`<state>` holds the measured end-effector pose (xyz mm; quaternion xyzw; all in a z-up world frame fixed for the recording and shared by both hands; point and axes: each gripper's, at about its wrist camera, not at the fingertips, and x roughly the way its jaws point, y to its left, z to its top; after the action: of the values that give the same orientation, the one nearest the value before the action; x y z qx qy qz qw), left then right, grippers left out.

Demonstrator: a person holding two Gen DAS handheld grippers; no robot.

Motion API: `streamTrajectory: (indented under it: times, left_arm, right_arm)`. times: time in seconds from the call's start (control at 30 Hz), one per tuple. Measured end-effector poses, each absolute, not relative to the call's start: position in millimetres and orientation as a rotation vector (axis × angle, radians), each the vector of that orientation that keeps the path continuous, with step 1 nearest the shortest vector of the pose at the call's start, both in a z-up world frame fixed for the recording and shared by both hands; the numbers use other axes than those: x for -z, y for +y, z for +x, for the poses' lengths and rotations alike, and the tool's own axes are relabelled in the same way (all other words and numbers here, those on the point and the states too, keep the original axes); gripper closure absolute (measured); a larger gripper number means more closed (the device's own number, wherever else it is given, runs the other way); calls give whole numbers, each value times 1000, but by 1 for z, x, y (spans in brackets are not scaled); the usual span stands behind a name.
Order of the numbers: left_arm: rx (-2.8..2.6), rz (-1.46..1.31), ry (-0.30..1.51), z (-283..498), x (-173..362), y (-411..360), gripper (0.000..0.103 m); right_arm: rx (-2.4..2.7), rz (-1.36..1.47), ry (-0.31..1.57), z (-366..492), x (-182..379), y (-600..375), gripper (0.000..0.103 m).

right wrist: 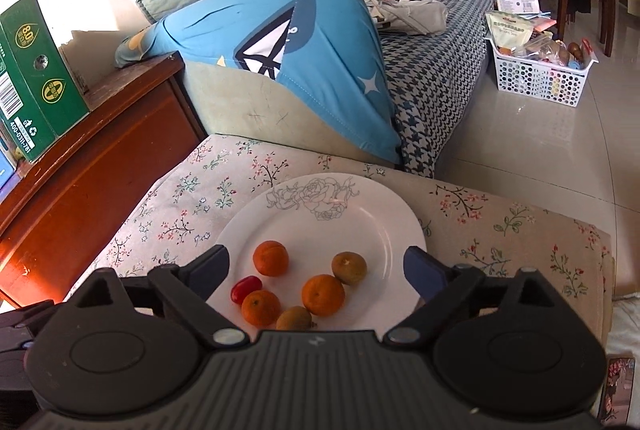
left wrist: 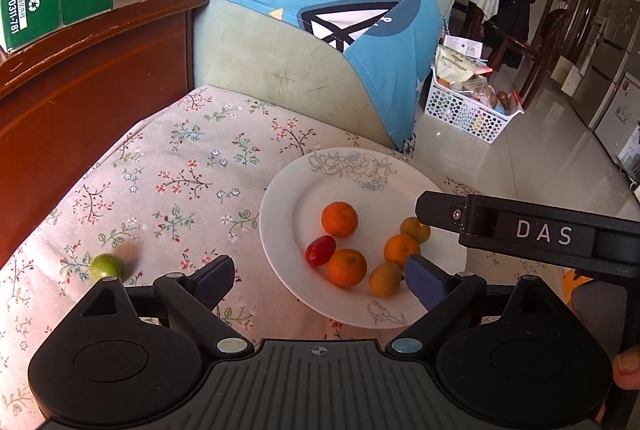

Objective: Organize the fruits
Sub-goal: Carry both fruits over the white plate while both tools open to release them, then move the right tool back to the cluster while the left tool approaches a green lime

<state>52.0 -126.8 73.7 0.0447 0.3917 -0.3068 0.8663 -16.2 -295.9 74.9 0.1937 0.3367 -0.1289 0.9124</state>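
**A:** Take the white round plate with the grey rose outline [left wrist: 280,198] as your landmark. It already carries five small citrus fruits and one red oval cherry tomato [left wrist: 320,250]. The one stray is the small round green fruit [left wrist: 106,266], lying on the flowered cloth of the bench [left wrist: 168,158], well apart from the plate on its left side.

**B:** Which of my hands is closer to it?

**A:** Your left gripper [left wrist: 320,272], I judge. In the left wrist view the green fruit sits just beyond the outer side of that gripper's left finger, so it lies off to the left of your jaws, not between them. It is round, so there is no long axis to line up with.

**B:** And the jaws now?

**A:** Both pairs stand wide apart with nothing between the pads. Your right gripper [right wrist: 316,268] hangs over the plate's near rim; its arm also crosses the right edge of the left wrist view, on the plate's far side from the stray. The green fruit does not show in the right wrist view at all.

**B:** So the next move?

**A:** Probably swing your left hand leftward, away from the plate, until the green fruit sits between the jaws.
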Motion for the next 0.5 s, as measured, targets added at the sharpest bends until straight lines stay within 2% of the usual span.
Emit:
streamTrajectory:
  times: [0.5]
  left_arm:
    - [566, 228, 832, 27, -73, -106, 9]
  right_arm:
    - [295, 422, 689, -82, -69, -272, 9]
